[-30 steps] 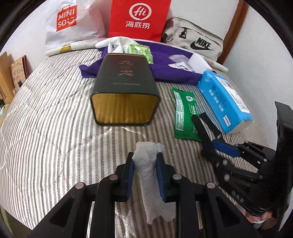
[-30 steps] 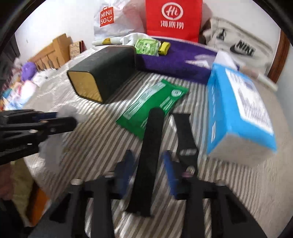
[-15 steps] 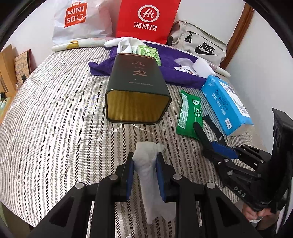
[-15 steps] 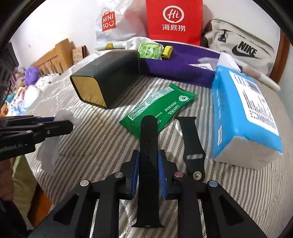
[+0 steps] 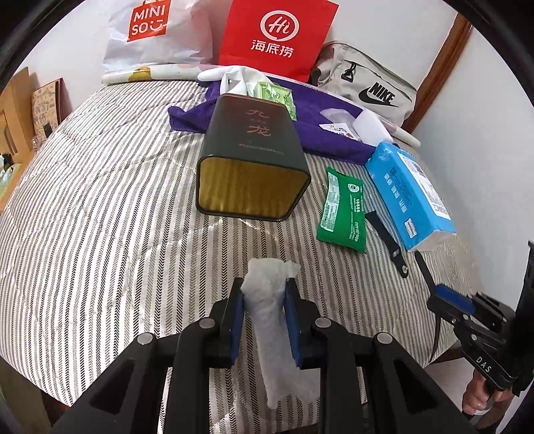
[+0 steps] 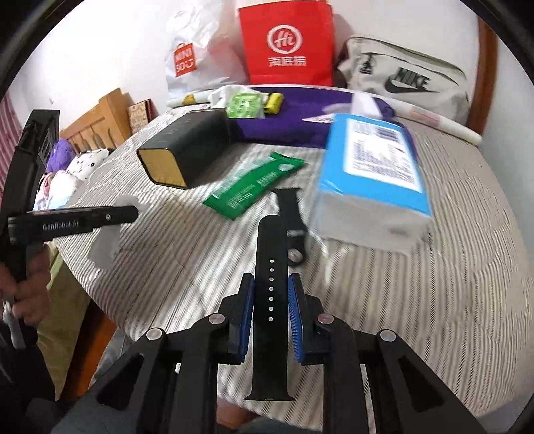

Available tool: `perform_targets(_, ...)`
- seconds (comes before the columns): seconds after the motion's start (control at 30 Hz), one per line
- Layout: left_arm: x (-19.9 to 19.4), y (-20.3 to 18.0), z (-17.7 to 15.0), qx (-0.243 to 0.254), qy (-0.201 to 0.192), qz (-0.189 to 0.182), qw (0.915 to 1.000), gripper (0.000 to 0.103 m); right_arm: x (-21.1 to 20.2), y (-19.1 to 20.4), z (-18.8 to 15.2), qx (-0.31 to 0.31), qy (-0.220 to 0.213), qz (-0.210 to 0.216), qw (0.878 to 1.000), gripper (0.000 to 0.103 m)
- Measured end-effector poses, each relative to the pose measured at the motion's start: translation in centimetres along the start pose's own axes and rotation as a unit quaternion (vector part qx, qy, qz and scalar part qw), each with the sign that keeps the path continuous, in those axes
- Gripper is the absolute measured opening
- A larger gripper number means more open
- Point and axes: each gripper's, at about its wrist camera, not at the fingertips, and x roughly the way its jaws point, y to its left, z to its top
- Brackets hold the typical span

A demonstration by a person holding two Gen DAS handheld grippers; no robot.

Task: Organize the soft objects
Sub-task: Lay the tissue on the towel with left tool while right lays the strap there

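Striped bed (image 5: 100,207): MINISO bag (image 5: 150,30), NIKE pouch (image 5: 370,83).

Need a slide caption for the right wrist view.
Right claw shut on black watch strap above striped bed; second strap piece lies ahead.

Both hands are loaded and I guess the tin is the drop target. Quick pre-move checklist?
1. Left gripper shut on the white tissue: ok.
2. Right gripper shut on the black strap with holes: ok, with long ends hanging free on both sides of the pads.
3. Tin lying on its side, mouth toward the left gripper: ok.
4. Tin interior free: cannot tell; only the gold lining near the mouth shows.
5. Second strap piece on the bed beside the green packet, not yet picked up: not ok.
6. Right view sharp enough to aim: not ok, the blue tissue pack is blurred.
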Motion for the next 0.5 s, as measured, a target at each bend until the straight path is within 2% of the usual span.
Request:
perform_targets(0.23, -0.2, -0.2, 0.2, -0.001, -0.007, -0.004, 1.0000, 0.022, -1.0, -3.4, -1.2, 0.029, -0.003, -0.031, 0.999, 0.020)
perform_targets(0.5, 0.2, -0.1, 0.6, -0.004, -0.002, 0.012, 0.9999, 0.022, -1.2, -5.2, -1.2, 0.049, -0.007, -0.034, 0.998, 0.020)
